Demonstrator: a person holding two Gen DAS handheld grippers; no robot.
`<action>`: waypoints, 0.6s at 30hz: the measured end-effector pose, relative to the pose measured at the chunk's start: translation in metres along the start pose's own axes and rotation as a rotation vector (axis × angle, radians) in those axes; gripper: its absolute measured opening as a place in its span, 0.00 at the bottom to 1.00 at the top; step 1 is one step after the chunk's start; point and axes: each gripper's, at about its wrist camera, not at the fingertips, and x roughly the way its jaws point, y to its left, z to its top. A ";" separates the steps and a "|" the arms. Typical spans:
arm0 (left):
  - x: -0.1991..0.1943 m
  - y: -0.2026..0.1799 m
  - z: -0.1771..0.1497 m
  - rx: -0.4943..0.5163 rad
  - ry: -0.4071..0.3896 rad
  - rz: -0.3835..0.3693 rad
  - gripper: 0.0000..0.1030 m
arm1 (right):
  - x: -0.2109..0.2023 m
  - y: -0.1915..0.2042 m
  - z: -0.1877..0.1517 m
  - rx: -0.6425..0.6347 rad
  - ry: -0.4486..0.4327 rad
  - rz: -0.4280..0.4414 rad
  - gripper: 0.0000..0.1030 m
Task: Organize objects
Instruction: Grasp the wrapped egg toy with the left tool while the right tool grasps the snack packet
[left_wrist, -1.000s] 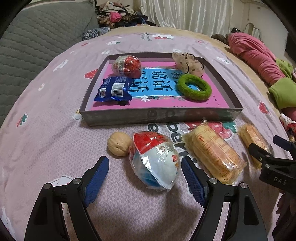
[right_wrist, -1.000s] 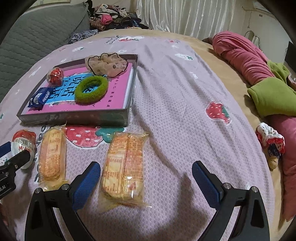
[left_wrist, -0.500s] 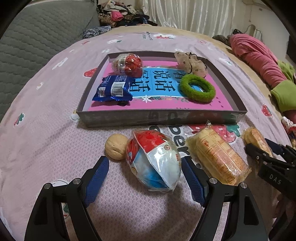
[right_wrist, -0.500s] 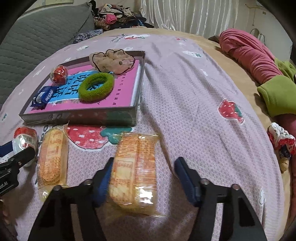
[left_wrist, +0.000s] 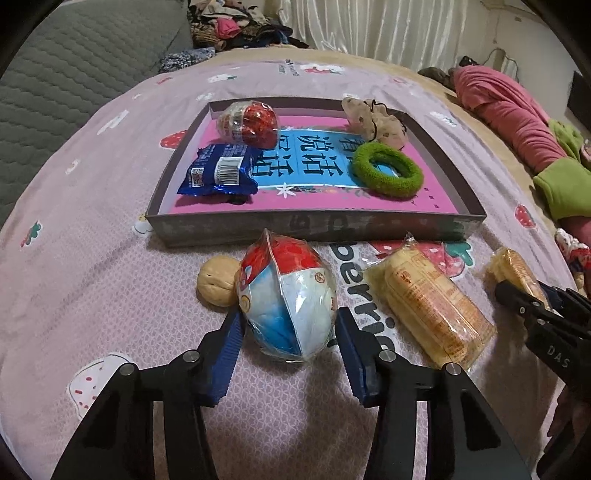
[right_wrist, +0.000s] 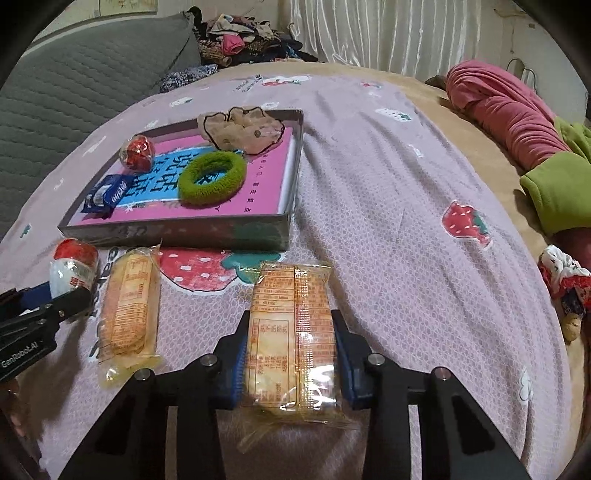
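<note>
My left gripper (left_wrist: 288, 347) is shut on a red, white and blue egg-shaped packet (left_wrist: 288, 299) that lies on the purple bedspread, a walnut (left_wrist: 216, 282) touching its left side. My right gripper (right_wrist: 290, 350) is shut on a yellow cracker packet (right_wrist: 291, 328). A second cracker packet (right_wrist: 129, 306) lies between the two grippers; it also shows in the left wrist view (left_wrist: 428, 306). The grey box lid (left_wrist: 314, 225) behind them holds a red foil egg (left_wrist: 249, 123), a blue snack packet (left_wrist: 219, 175), a green hair tie (left_wrist: 386, 170) and a beige scrunchie (left_wrist: 373, 118).
A grey quilted cushion (right_wrist: 74, 81) lies at the far left. Pink and green clothes (right_wrist: 517, 122) are piled along the right edge of the bed. A small red-and-white cloth item (right_wrist: 565, 280) lies at the right. Clothes are heaped at the back (right_wrist: 243, 40).
Both grippers have closed from wide open: the left onto the egg-shaped packet, the right onto the cracker packet. Both have also moved slightly forward towards the box lid.
</note>
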 end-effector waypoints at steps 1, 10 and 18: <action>0.000 0.000 0.000 0.001 0.001 -0.003 0.50 | -0.003 -0.001 0.000 0.003 -0.005 0.003 0.38; -0.007 0.001 -0.004 0.009 -0.008 -0.006 0.49 | -0.019 0.006 -0.002 -0.010 -0.028 0.014 0.38; -0.023 0.003 -0.008 0.011 -0.024 -0.017 0.49 | -0.037 0.018 -0.010 -0.033 -0.042 0.022 0.38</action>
